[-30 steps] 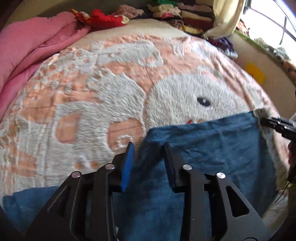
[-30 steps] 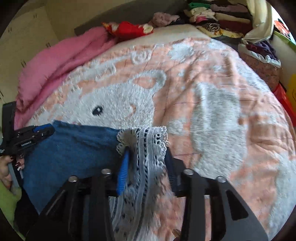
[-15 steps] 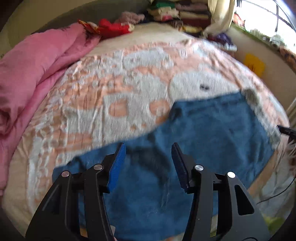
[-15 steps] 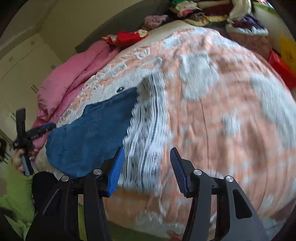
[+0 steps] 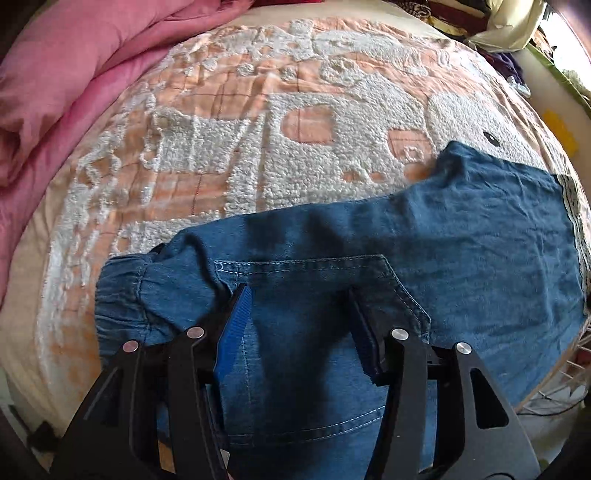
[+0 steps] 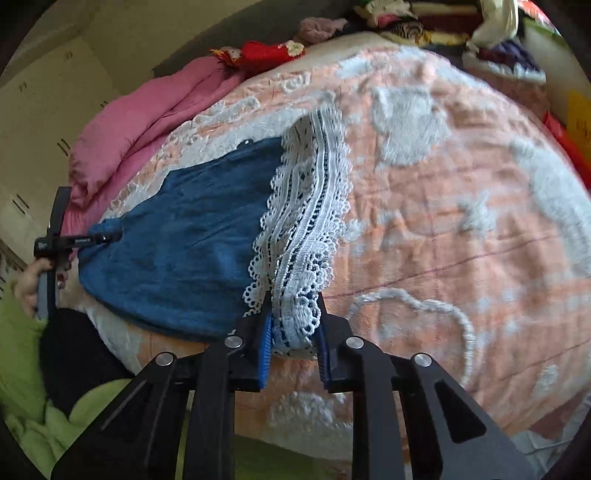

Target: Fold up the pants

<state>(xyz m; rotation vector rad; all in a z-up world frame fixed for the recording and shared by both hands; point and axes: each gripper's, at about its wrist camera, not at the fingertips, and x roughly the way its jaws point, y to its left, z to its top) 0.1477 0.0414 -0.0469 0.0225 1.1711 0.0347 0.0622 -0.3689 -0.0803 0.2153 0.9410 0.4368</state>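
Blue denim pants (image 5: 424, 251) lie spread across the peach and white bedspread (image 5: 258, 122), waistband (image 5: 122, 291) at the left, white lace hem (image 6: 306, 206) at the right. My left gripper (image 5: 301, 295) is open, its jaws wide apart over the back pocket (image 5: 314, 291) near the waistband. My right gripper (image 6: 293, 314) is shut on the near end of the lace hem at the bed's front edge. The left gripper also shows in the right wrist view (image 6: 99, 238), at the pants' far end.
A pink duvet (image 5: 66, 74) is bunched along the bed's left side. Red cloth (image 6: 266, 51) and stacked folded clothes (image 6: 424, 22) lie at the head of the bed. A green sleeve (image 6: 22, 332) is at the bed's near edge.
My left gripper has moved left and down over the waistband and pocket. My right gripper, open half a second ago, has closed on the near end of the lace hem.
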